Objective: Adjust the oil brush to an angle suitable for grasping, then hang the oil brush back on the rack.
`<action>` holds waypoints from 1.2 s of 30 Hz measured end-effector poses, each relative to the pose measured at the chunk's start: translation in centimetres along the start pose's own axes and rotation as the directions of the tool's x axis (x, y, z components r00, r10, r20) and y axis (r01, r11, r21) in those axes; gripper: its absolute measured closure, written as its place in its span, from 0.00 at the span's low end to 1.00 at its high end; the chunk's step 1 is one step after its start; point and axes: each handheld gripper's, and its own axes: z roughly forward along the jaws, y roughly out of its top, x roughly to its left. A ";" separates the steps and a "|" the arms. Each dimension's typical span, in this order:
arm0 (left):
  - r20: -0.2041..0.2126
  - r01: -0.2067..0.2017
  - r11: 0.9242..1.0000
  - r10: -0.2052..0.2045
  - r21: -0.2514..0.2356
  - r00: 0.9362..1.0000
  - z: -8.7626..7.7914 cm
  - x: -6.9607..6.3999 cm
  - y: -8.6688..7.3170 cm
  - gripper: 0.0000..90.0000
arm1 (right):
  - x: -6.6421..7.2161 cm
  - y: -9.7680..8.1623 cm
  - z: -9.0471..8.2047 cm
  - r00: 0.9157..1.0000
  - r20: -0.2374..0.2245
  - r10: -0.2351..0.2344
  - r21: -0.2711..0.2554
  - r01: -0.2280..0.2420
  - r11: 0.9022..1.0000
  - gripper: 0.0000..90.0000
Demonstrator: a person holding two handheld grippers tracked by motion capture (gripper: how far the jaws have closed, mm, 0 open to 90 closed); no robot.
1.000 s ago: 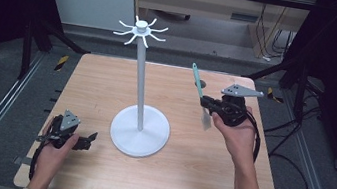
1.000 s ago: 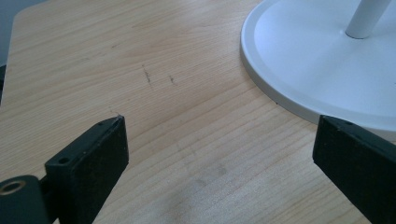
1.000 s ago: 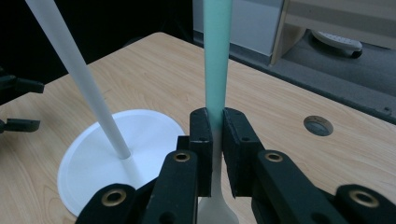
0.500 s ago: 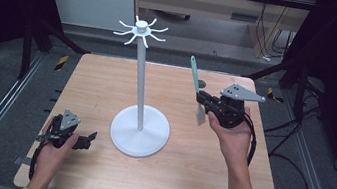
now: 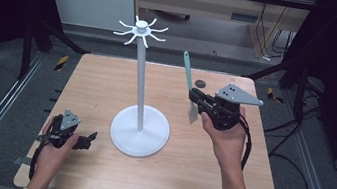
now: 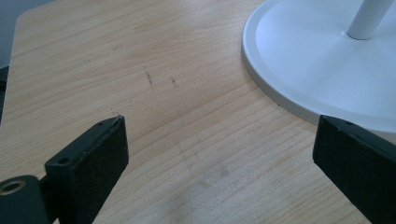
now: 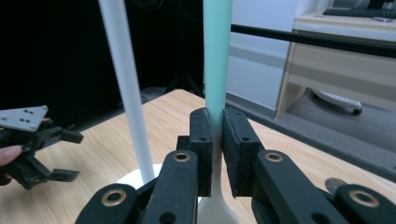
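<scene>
Table (image 5: pixel 108 80): bears the stand, both grippers sit over it.
Stand (image 5: pixel 139 131): base near the table's middle, pole upright from the base, hooked head (image 5: pixel 140 30) at the top toward the far edge.
Left gripper (image 5: pixel 89 138): near the front left corner, in the person's left hand (image 5: pixel 51 150), just left of the stand's base, jaws spread wide and pointing at that base.
Right gripper (image 5: pixel 195 97): right of the pole, raised over the table in the right hand (image 5: pixel 225 137), jaws pointing left.
Spatula (image 5: pixel 188 77): clamped between the right gripper's jaws, handle upward and leaning left, blade below the jaws.
Small round object (image 5: pixel 200 83): on the table behind the right gripper, near the far edge.
</scene>
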 end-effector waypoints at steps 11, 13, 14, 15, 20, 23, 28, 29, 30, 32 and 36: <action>-0.001 0.000 1.000 0.000 -0.002 1.000 0.0 0.0 0.0 0.03 | 2.1 1.6 -0.7 0.999 -0.033 -0.037 -0.056 0.035 0.998 0.92; -0.001 0.000 1.000 0.000 -0.002 1.000 0.0 0.0 0.0 0.03 | 2.3 1.7 -0.9 0.998 -0.036 -0.042 -0.063 0.040 0.997 0.92; -0.001 0.000 1.000 0.000 -0.002 1.000 0.0 0.0 0.0 0.03 | 2.5 1.9 -0.9 0.998 -0.038 -0.041 -0.067 0.039 0.997 0.92; 0.000 -0.001 1.000 0.001 -0.002 1.000 0.0 -0.1 0.0 0.03 | 2.6 1.9 -1.0 0.998 -0.040 -0.043 -0.071 0.040 0.997 0.92; 0.001 -0.003 1.000 0.003 0.002 1.000 0.1 -0.1 0.0 0.03 | 3.2 2.4 -1.3 0.997 -0.047 -0.057 -0.091 0.053 0.994 0.92; 0.000 -0.006 1.000 0.006 0.002 1.000 0.1 -0.1 0.0 0.03 | 3.4 2.6 -1.5 0.997 -0.049 -0.059 -0.103 0.054 0.993 0.92; 0.000 -0.006 1.000 0.006 0.002 1.000 0.1 -0.1 0.0 0.03 | 3.6 2.9 -1.6 0.996 -0.060 -0.065 -0.114 0.058 0.992 0.92; 0.002 -0.004 1.000 0.004 0.003 1.000 0.1 -0.1 0.0 0.03 | 3.7 3.0 -1.5 0.996 -0.062 -0.063 -0.116 0.055 0.992 0.92; 0.004 -0.008 1.000 0.008 0.007 1.000 0.1 -0.1 0.0 0.03 | 3.7 3.1 -1.5 0.996 -0.065 -0.063 -0.119 0.055 0.991 0.92; 0.002 -0.006 1.000 0.006 0.004 1.000 0.0 -0.2 -0.1 0.03 | 3.6 3.3 -1.2 0.995 -0.072 -0.065 -0.121 0.056 0.991 0.92; -0.001 -0.003 1.000 0.003 0.005 1.000 0.1 -0.1 -0.1 0.03 | 3.6 3.9 -0.6 0.994 -0.088 -0.063 -0.126 0.052 0.991 0.92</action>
